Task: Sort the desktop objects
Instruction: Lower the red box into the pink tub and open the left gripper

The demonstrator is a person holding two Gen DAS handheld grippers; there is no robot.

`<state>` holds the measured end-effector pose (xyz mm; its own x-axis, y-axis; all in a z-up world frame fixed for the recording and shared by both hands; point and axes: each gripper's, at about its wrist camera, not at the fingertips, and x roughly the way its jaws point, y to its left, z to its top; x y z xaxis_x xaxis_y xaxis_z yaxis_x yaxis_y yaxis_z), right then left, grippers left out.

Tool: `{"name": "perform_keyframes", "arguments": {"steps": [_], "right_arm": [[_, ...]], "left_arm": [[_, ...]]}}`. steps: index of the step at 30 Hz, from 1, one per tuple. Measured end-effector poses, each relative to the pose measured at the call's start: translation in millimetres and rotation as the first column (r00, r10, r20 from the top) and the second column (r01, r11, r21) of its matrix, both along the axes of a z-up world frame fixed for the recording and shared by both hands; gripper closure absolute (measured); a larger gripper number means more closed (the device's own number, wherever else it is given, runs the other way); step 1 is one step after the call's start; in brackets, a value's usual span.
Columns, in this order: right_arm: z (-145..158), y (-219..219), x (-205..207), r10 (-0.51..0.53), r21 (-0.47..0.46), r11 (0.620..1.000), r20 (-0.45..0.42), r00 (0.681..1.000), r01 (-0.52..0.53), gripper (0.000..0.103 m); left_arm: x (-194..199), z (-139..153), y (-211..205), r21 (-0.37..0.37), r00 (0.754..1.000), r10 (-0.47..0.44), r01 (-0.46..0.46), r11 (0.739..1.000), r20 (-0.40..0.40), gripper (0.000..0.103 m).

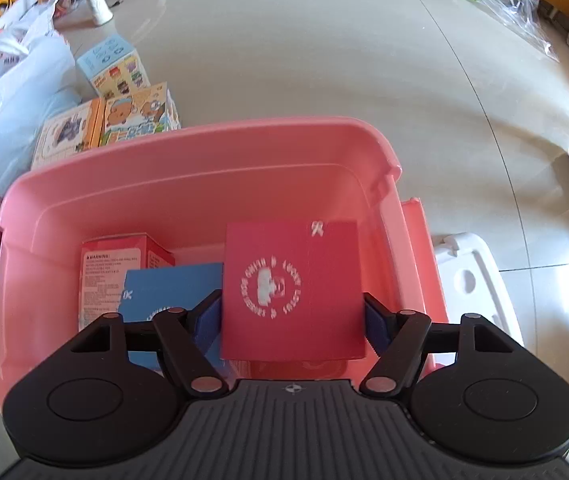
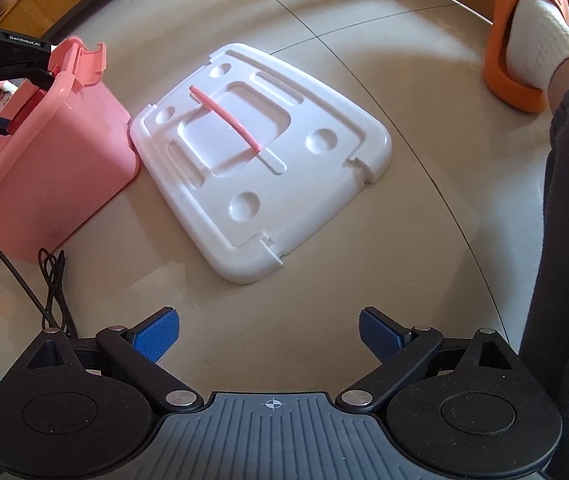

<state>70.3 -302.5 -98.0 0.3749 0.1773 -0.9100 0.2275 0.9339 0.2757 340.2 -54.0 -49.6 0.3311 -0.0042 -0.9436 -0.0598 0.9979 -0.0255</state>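
Over the pink bin (image 1: 204,184), above the blue box (image 1: 172,292) already inside, the left gripper (image 1: 292,316) clamps the red box (image 1: 292,288) by its two side faces. It looks like light, stiff cardboard with smooth sides, so a mid-height squeeze should hold without crushing. Off right, the right gripper (image 2: 268,336) hangs spread and empty near the white lid (image 2: 260,160).

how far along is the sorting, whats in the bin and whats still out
Done: a blue box and a red-and-white box already lie in the pink bin. In hand: the left gripper holds a red box over the bin, not yet released. Left: several boxes sit on the floor beside the bin, and the white lid is off. The right gripper is open and empty.
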Motion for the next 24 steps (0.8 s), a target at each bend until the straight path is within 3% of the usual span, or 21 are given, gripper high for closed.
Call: {"name": "perform_keyframes", "arguments": {"steps": [10, 16, 24], "right_arm": [[-2.2, 3.4, -0.1, 0.024, -0.031, 0.999, -0.006, 1.0, -0.024, 0.007], [10.9, 0.0, 4.8, 0.042, -0.038, 0.998, 0.016, 0.999, -0.041, 0.009], [51.3, 4.9, 63.0, 0.251, -0.114, 0.963, 0.069, 0.966, -0.242, 0.011]], "left_arm": [[-5.0, 5.9, 5.0, -0.03, 1.0, 0.01, -0.01, 0.999, -0.001, 0.027], [-22.3, 27.7, 20.5, -0.03, 1.0, 0.01, -0.01, 1.0, 0.003, 0.027], [-66.1, 54.3, 50.2, -0.008, 1.0, -0.005, 0.005, 1.0, -0.002, 0.024]]}}
